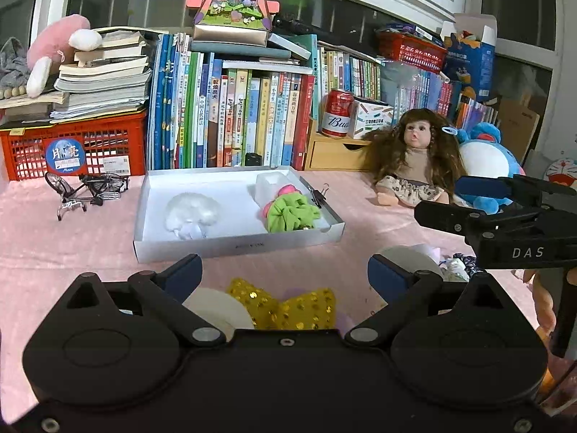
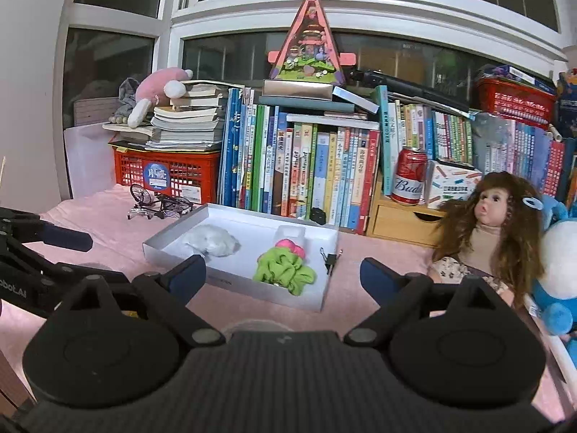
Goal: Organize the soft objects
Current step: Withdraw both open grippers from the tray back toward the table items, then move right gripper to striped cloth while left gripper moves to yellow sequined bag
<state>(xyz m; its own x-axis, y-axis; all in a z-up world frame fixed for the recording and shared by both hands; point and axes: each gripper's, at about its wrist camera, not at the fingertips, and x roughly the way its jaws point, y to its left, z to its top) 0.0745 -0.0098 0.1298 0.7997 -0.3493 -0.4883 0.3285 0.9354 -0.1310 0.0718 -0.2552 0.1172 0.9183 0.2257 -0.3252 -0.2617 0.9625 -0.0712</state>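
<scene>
A shallow white box (image 1: 238, 243) (image 2: 230, 283) lies on the pink cloth. It holds a white fluffy piece (image 1: 193, 213) (image 2: 212, 240), a green scrunchie (image 1: 292, 213) (image 2: 285, 272), a pink one (image 1: 285, 191) (image 2: 290, 244) and a white block (image 1: 270, 182). A yellow sequined bow (image 1: 292, 306) lies between and just below my open left gripper (image 1: 285, 274), beside a white round pad (image 1: 216, 308). A second round pad (image 1: 411, 256) and a small patterned fabric (image 1: 458, 263) lie to the right. My right gripper (image 2: 283, 276) is open and empty, short of the box; it shows at the right of the left wrist view (image 1: 497, 216).
A doll (image 1: 414, 155) (image 2: 483, 231) and a blue plush (image 1: 483, 158) (image 2: 555, 274) sit at the right. Books (image 1: 234, 115), a red crate (image 1: 75, 148), a beer can (image 1: 337, 113) and a wooden drawer (image 1: 335, 153) line the back. A model bicycle (image 1: 86, 189) and a binder clip (image 1: 319, 195) lie by the box.
</scene>
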